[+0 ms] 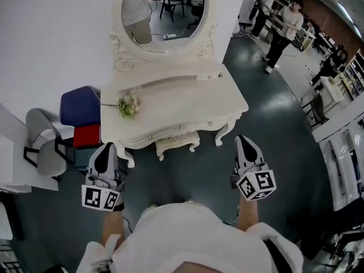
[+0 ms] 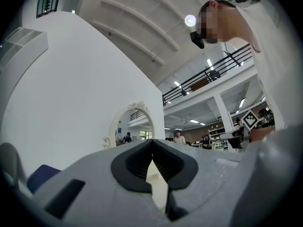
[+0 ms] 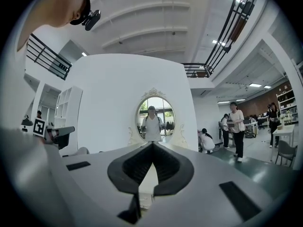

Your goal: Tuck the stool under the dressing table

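Observation:
The cream dressing table [image 1: 187, 104] with its oval mirror [image 1: 165, 13] stands against the white wall. The small cream stool [image 1: 177, 143] sits under the table's front edge, between the legs, with only its front part showing. My left gripper [image 1: 106, 148] hovers in front of the table's left front leg, shut and empty. My right gripper [image 1: 243, 139] is near the right front leg, also shut with nothing in it. In the left gripper view the jaws of the left gripper [image 2: 152, 144] meet at the tip. In the right gripper view those of the right gripper [image 3: 152, 146] do too, facing the mirror [image 3: 155, 118].
A small bunch of flowers [image 1: 128, 104] lies on the tabletop's left side. Left of the table are a blue seat [image 1: 79, 106], a red box [image 1: 86, 135] and a grey chair [image 1: 42, 144]. A person [image 1: 284, 27] stands on the dark floor at the upper right.

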### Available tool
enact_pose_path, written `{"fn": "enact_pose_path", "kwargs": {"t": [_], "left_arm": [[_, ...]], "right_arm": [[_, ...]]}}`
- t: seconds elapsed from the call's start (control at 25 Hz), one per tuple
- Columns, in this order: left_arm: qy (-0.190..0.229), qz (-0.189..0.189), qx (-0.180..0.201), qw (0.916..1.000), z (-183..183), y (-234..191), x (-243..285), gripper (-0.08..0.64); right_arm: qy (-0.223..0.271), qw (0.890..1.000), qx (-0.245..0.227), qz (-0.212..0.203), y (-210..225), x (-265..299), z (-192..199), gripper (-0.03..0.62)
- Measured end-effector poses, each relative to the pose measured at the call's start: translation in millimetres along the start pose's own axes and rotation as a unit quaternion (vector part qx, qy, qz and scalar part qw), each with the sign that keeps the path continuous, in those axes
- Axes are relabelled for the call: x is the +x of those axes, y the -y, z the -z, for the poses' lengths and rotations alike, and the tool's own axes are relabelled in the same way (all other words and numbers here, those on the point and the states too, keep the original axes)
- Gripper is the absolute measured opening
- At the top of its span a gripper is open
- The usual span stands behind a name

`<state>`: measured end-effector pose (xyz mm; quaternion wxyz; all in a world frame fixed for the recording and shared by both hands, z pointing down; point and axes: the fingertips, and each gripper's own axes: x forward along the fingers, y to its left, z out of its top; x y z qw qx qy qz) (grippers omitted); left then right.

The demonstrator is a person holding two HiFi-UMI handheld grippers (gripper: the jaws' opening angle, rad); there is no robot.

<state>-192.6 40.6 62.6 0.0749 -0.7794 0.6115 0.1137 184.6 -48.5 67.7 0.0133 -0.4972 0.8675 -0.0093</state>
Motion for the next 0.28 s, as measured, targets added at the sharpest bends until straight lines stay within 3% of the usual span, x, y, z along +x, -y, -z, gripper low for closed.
{"fn": "enact_pose_path", "kwargs": {"t": [0.28], "left_arm": [[-0.002, 0.000, -0.006, 1.0000, 6.4, 3.0, 1.3, 0.017]], "right_arm": [[-0.004, 1.000, 0.001, 0.006, 6.0, -6.1, 5.3, 0.000]]}}
